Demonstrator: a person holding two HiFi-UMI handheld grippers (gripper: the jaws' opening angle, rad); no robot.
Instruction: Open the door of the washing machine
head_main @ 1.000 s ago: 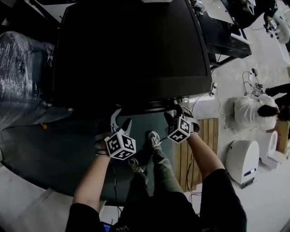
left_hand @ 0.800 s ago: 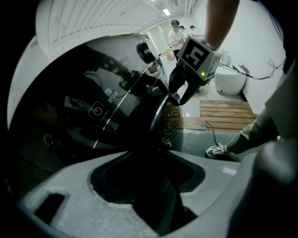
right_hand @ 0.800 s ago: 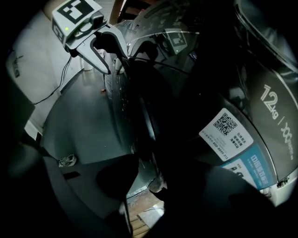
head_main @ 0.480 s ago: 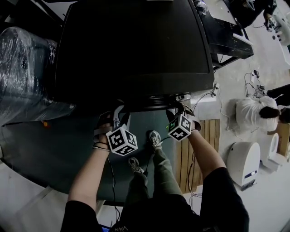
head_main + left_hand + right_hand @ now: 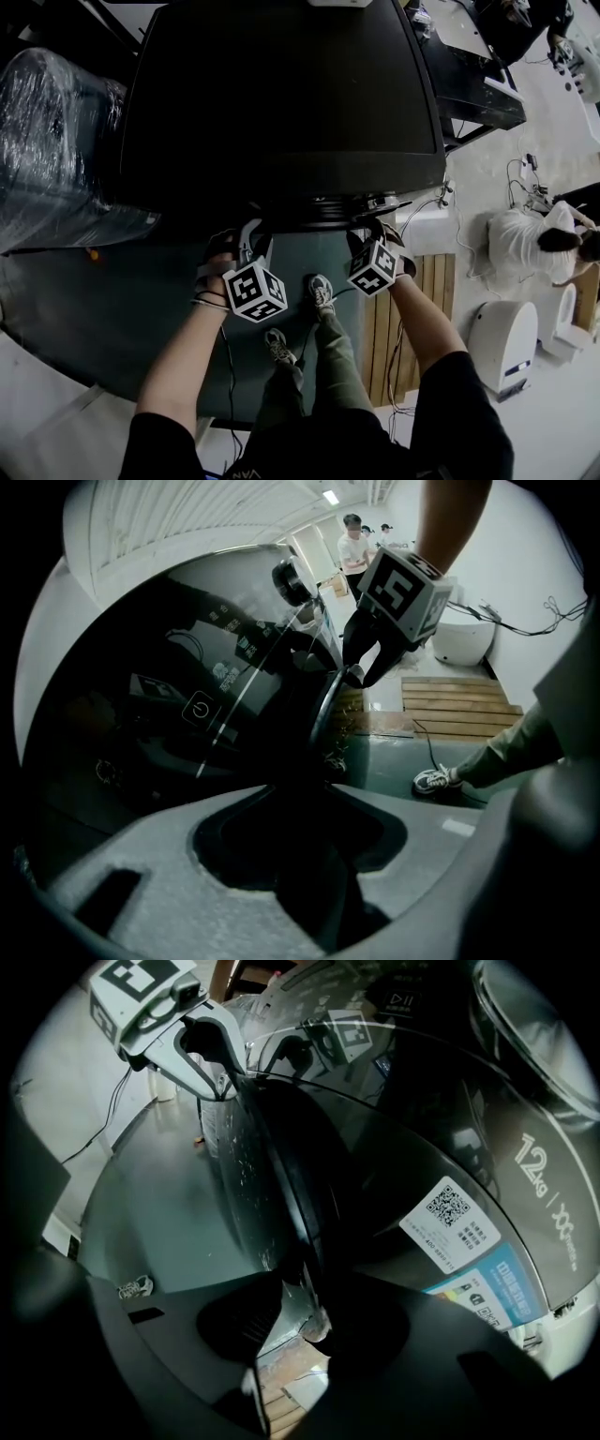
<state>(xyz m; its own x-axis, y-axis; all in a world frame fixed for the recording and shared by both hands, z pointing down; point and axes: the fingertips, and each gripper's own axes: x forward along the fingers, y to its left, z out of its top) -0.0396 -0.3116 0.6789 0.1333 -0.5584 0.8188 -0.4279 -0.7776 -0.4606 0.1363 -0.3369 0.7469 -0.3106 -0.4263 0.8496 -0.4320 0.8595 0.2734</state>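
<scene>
- Washing machine (image 5: 281,94): large black cabinet filling the far half of the head view. Its front face is turned to the near side, toward the person.
- Green floor mat (image 5: 112,300): lies on the near side of the machine, under both arms.
- Door (image 5: 281,1176): round and dark, on the machine's near front face. In the head view only its bulging edge shows, between the two grippers.
- Rim (image 5: 323,705) of the door: its arc runs left to right across the front, so each gripper meets a different part of the same curve.
- Left gripper (image 5: 253,240): on the left part of the arc, pointing down and away at the rim. Jaws have just been closing. The rim fills the gap between them with no slit showing, so I read it as clamped on the door.
- Right gripper (image 5: 367,232): on the right part of the arc, level with the left one and equally close. Jaws have also just been closing and straddle the rim, but a strip of floor shows beside one jaw. I read it as not yet gripping.
- Hinge side: cannot tell.
- Judgement: the door is directly ahead of both grippers, so the pull goes to the near side.
</scene>
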